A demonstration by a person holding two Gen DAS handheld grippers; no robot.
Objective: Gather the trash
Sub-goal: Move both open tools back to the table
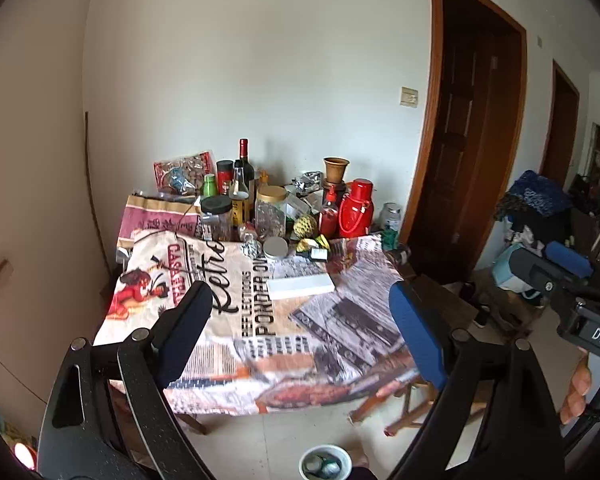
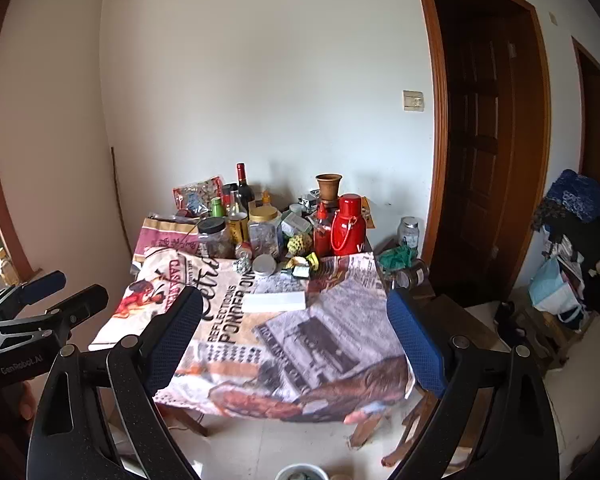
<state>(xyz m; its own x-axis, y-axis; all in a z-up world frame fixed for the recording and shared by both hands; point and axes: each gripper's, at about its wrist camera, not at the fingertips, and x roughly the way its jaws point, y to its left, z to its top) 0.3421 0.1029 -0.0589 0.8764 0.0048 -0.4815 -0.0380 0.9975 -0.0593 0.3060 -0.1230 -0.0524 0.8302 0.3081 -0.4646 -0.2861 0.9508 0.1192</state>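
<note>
A table with a printed newspaper-style cloth [image 1: 260, 320] [image 2: 284, 344] stands ahead of both grippers. On it lie a crumpled foil ball [image 1: 252, 249] [image 2: 242, 267], yellow-green wrappers [image 1: 312, 243] [image 2: 306, 261] and a white flat box [image 1: 301, 286] [image 2: 274, 302]. A white bin [image 1: 326, 462] [image 2: 302, 473] with scraps inside stands on the floor below. My left gripper [image 1: 300, 320] is open and empty, short of the table. My right gripper [image 2: 296, 320] is open and empty too. Each gripper shows at the edge of the other's view.
Bottles, jars, a red thermos [image 1: 356, 208] [image 2: 347, 226], a clay pot and snack bags crowd the table's far half against the wall. A wooden stool [image 2: 444, 304] stands right of the table. Dark doors and piled bags are at the right.
</note>
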